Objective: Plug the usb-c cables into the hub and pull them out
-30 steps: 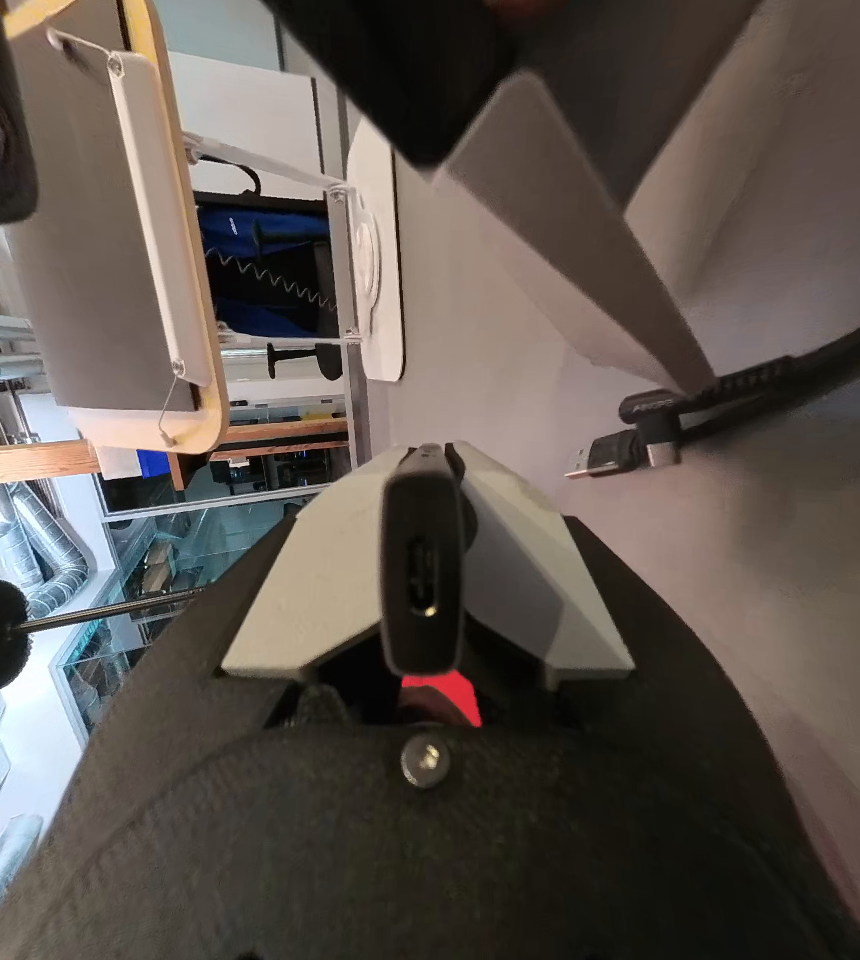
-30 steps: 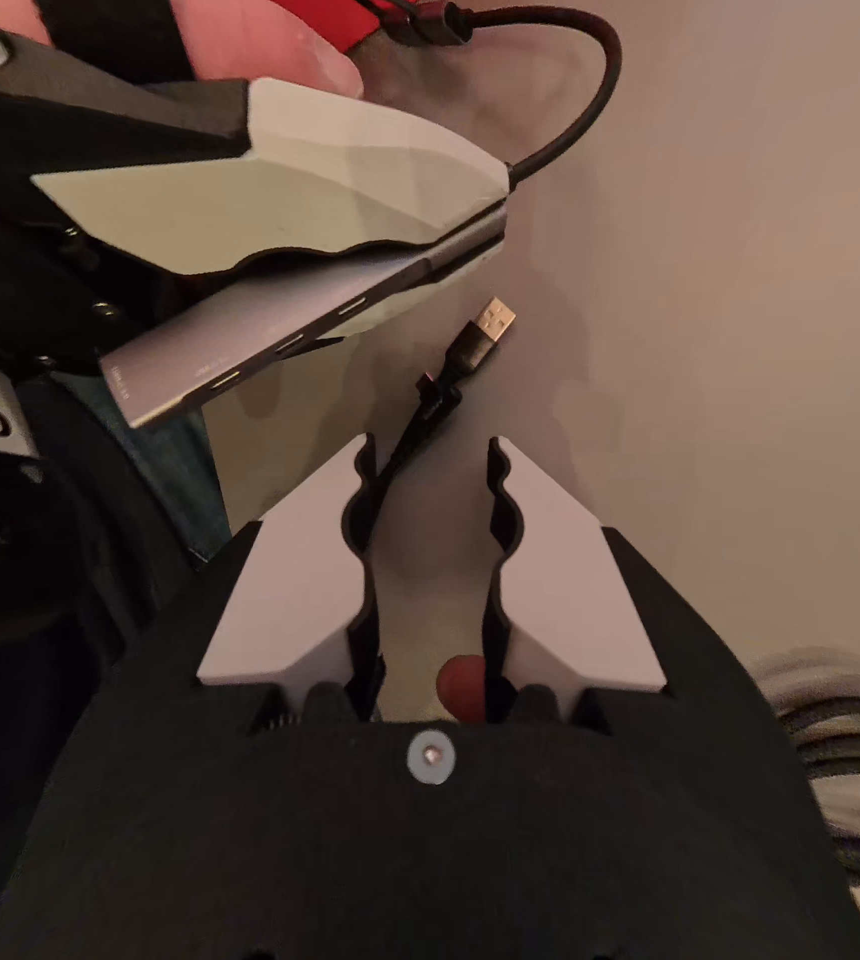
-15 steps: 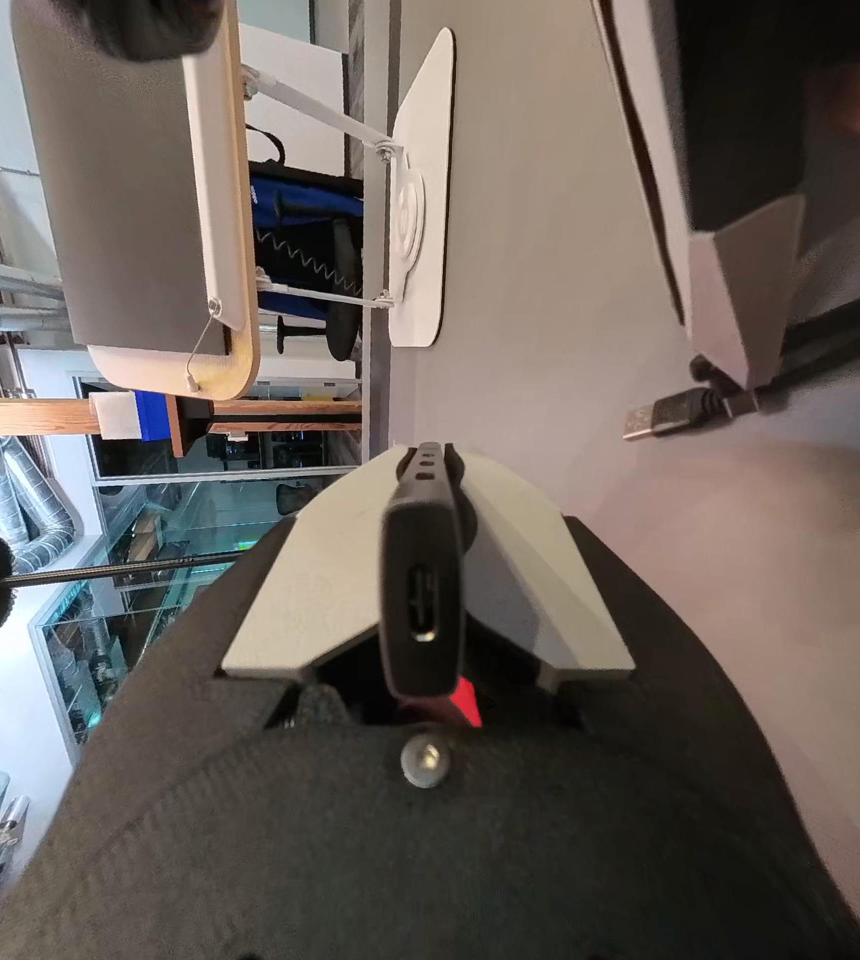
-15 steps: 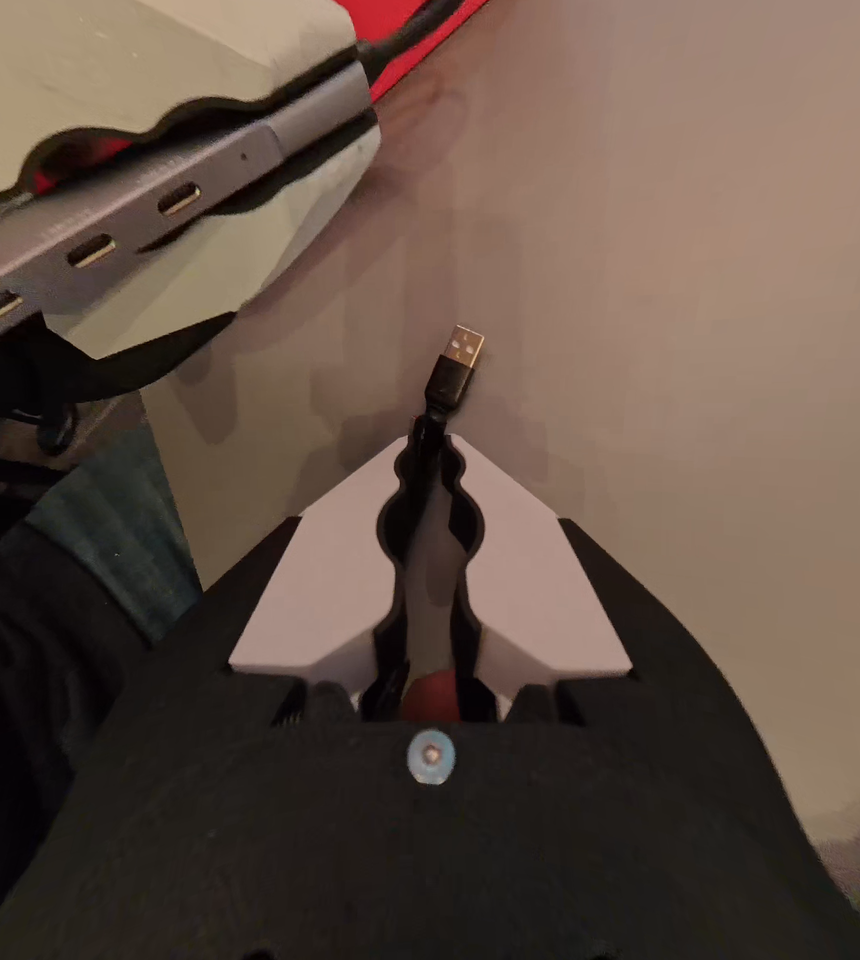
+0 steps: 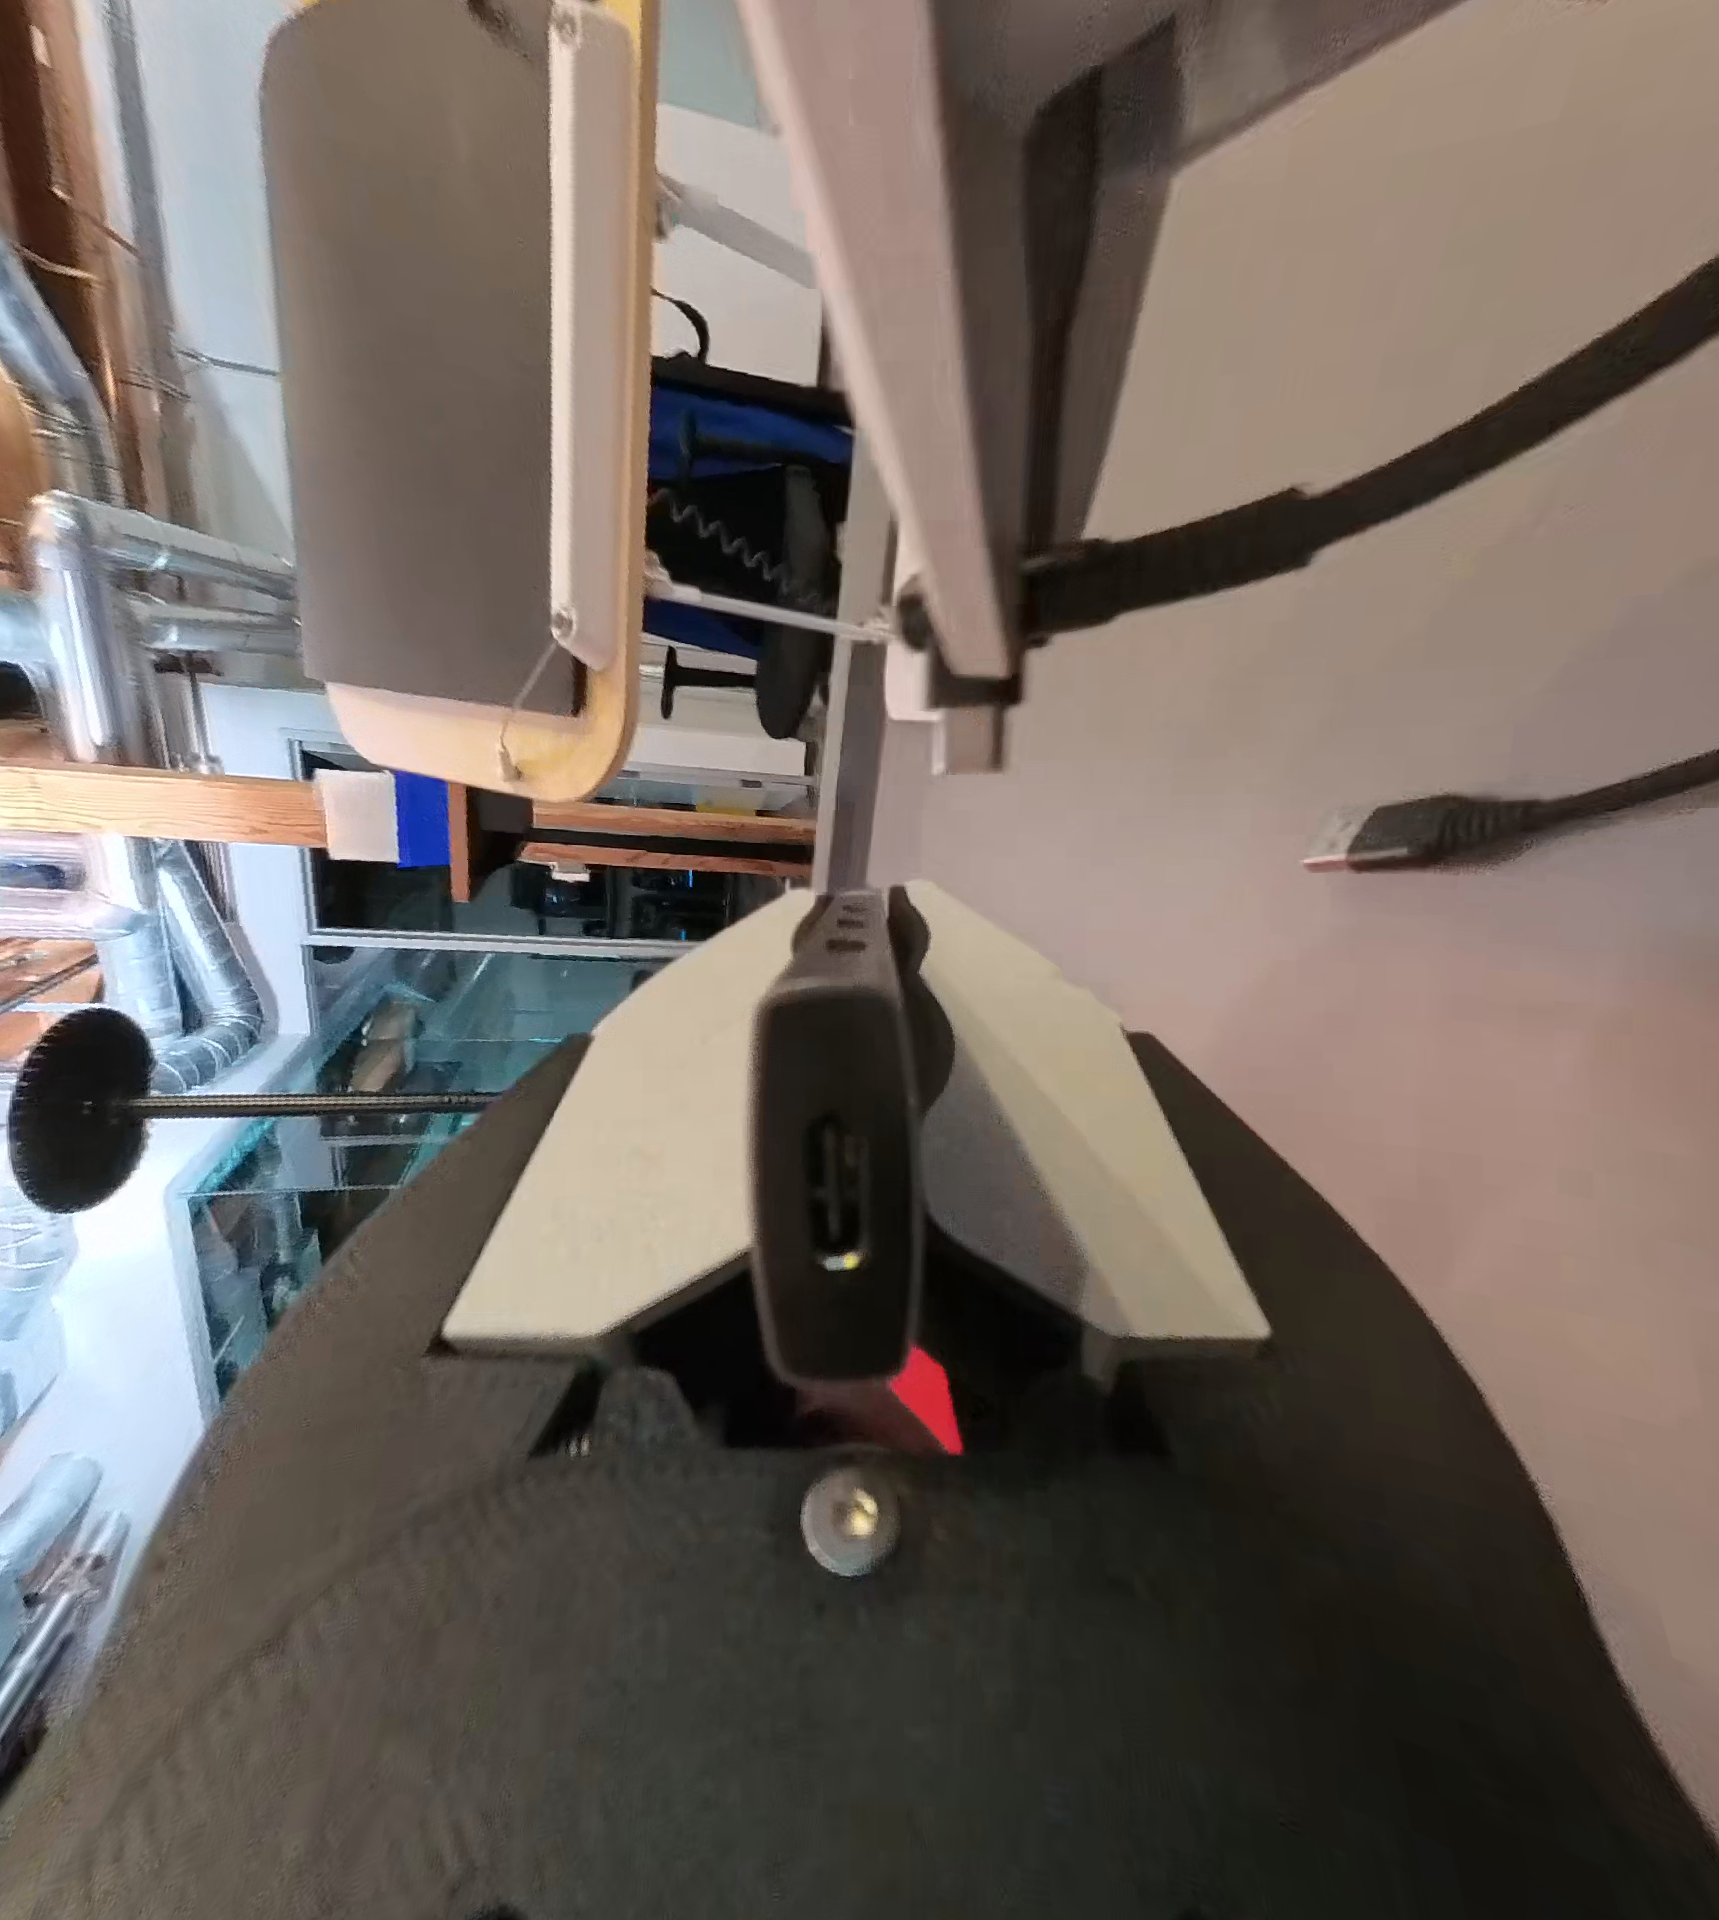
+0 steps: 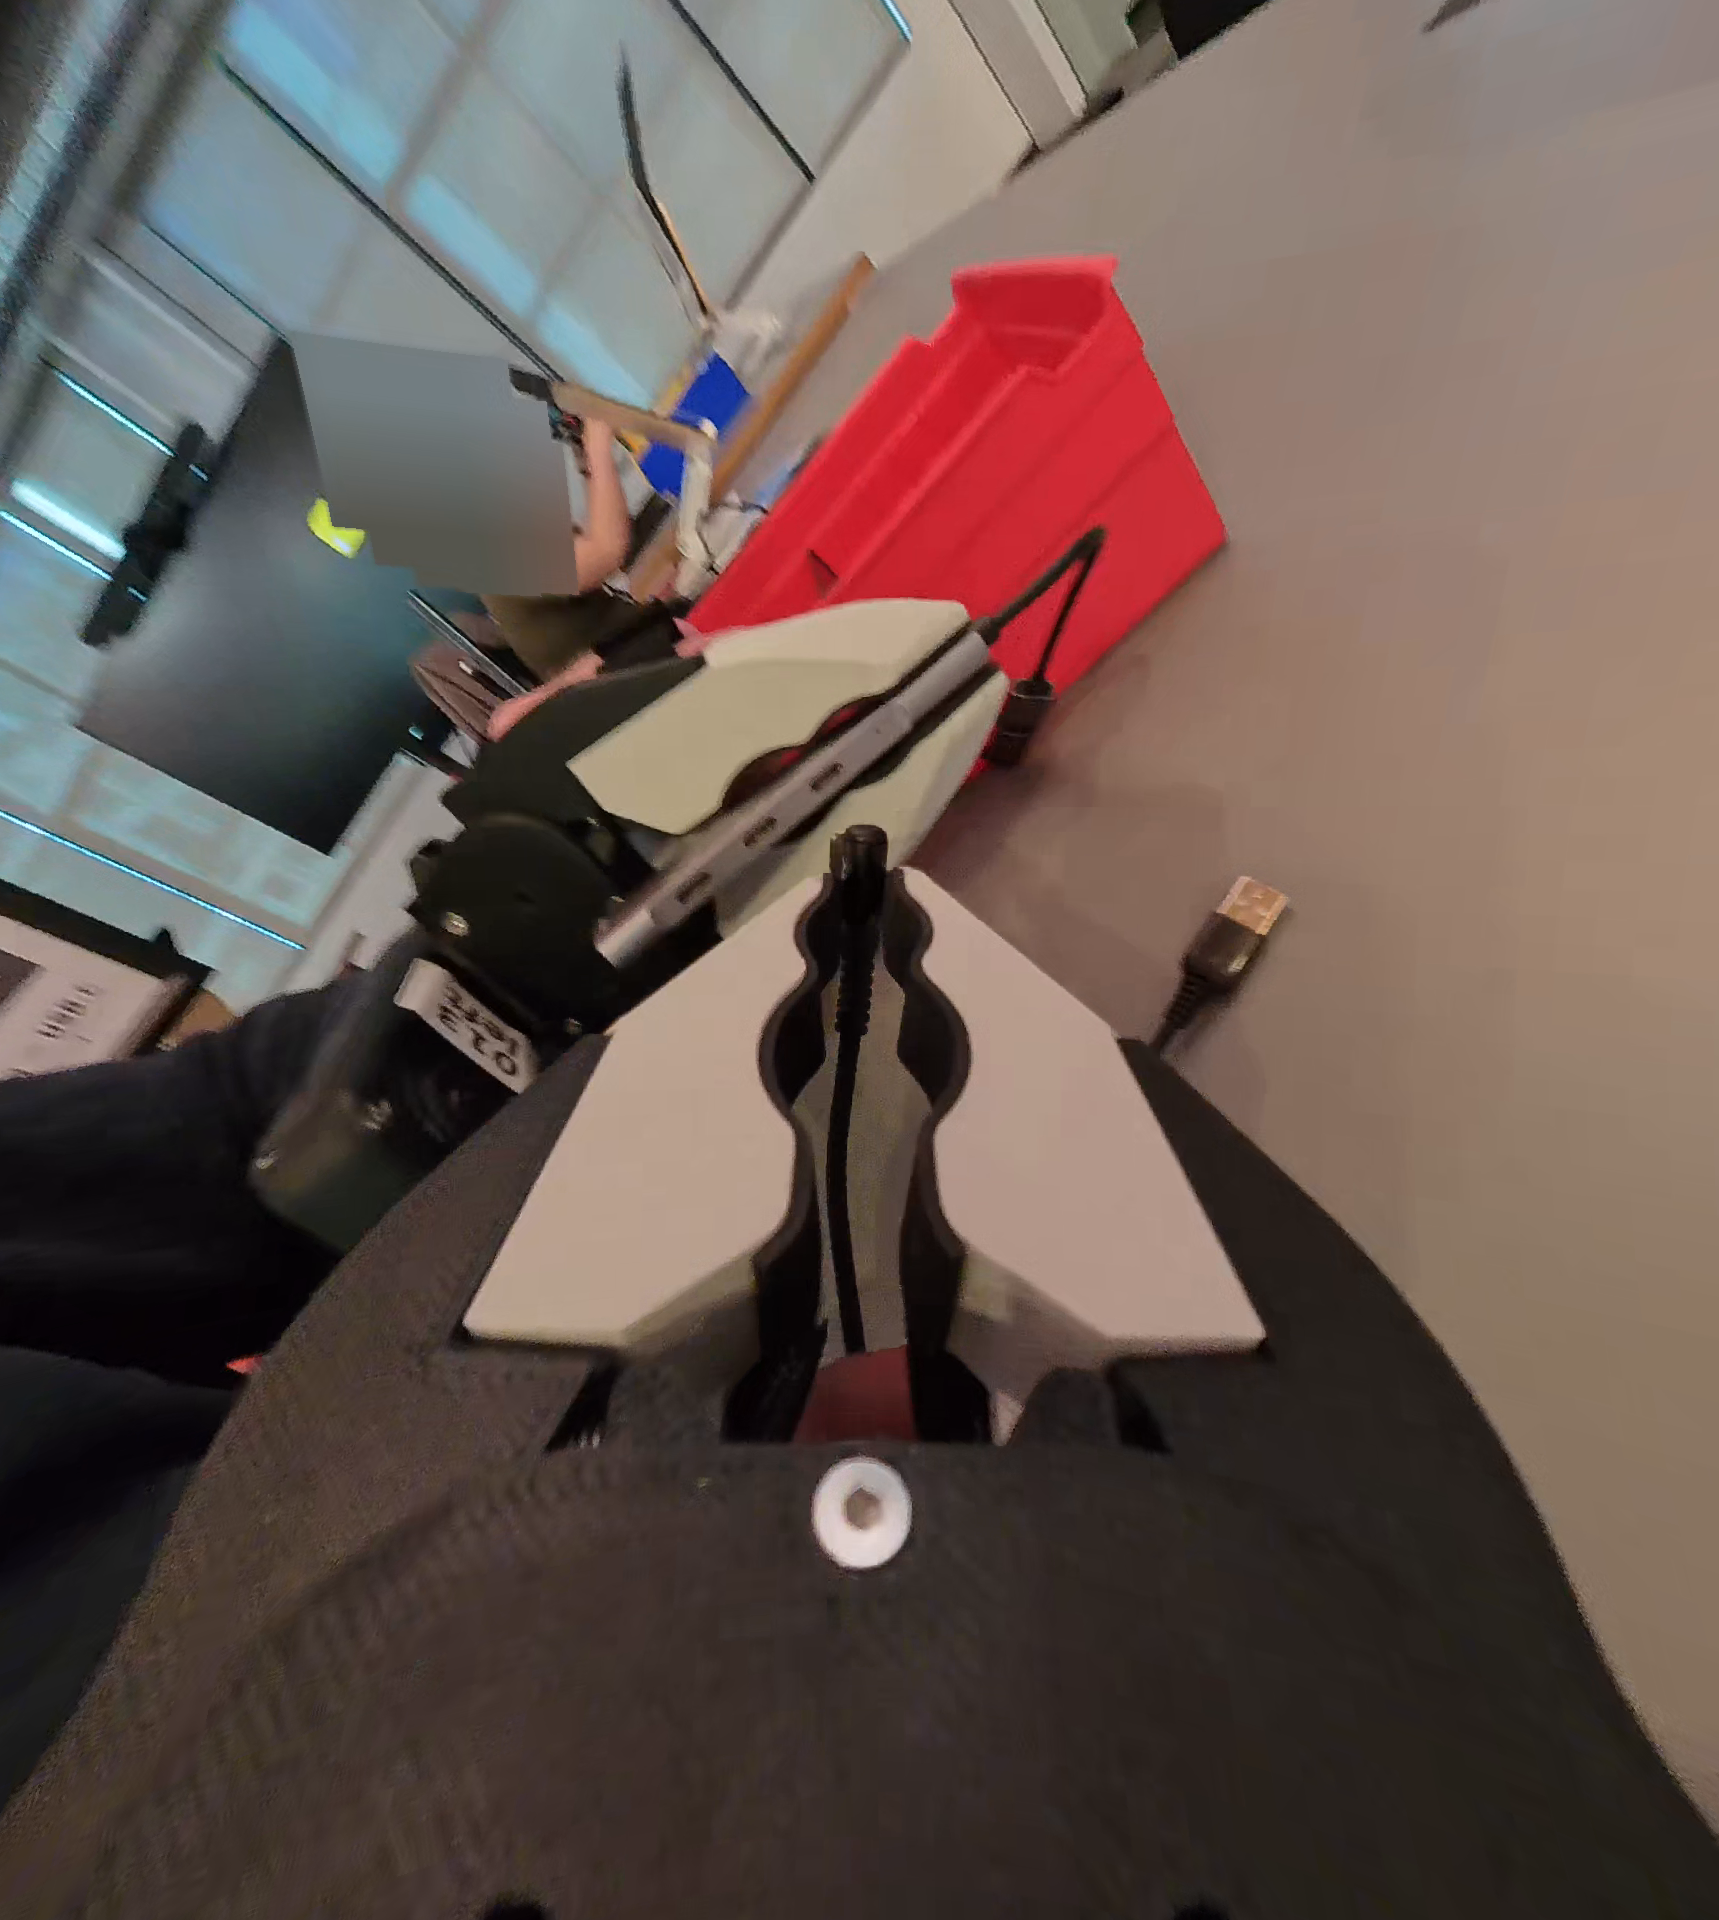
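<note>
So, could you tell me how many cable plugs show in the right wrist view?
3: a black plug clamped in the right gripper, a silver-tipped plug lying on the table beside it, and a third plug on the hub's lead by the red box. Others may be hidden.

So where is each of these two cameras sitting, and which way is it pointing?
Left wrist view: sits on the left gripper, looking along its jaws, shut on the hub, sideways over the grey table; its black body shows.
Right wrist view: sits on the right gripper, looking along jaws shut on a black cable; a dark sleeve shows.
Shared: hub, both grippers, the loose USB plug.
</note>
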`<move>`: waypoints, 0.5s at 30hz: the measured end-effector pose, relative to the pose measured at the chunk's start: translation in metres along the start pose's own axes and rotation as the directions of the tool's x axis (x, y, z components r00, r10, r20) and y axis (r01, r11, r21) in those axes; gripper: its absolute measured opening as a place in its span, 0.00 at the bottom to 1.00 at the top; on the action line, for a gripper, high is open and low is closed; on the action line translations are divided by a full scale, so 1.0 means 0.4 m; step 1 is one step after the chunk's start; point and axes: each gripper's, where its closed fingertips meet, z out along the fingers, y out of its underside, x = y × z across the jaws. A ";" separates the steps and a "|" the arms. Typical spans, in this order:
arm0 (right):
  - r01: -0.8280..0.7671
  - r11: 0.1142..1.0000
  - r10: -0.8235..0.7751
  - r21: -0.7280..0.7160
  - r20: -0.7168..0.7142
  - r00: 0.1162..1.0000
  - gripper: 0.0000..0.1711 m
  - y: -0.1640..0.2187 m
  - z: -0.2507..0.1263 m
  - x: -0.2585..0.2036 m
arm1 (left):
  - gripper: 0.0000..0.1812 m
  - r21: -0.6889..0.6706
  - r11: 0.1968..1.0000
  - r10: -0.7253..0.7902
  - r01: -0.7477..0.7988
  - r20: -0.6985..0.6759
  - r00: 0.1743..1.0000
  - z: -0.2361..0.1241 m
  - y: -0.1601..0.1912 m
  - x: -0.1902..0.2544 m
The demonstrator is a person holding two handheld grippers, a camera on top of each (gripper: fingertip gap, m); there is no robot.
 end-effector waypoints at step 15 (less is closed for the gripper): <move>0.659 0.750 -0.658 0.057 -0.036 0.752 0.03 -0.090 -0.044 -0.106 | 0.05 0.138 0.924 -0.278 0.356 -0.395 0.875 -0.010 -0.067 0.010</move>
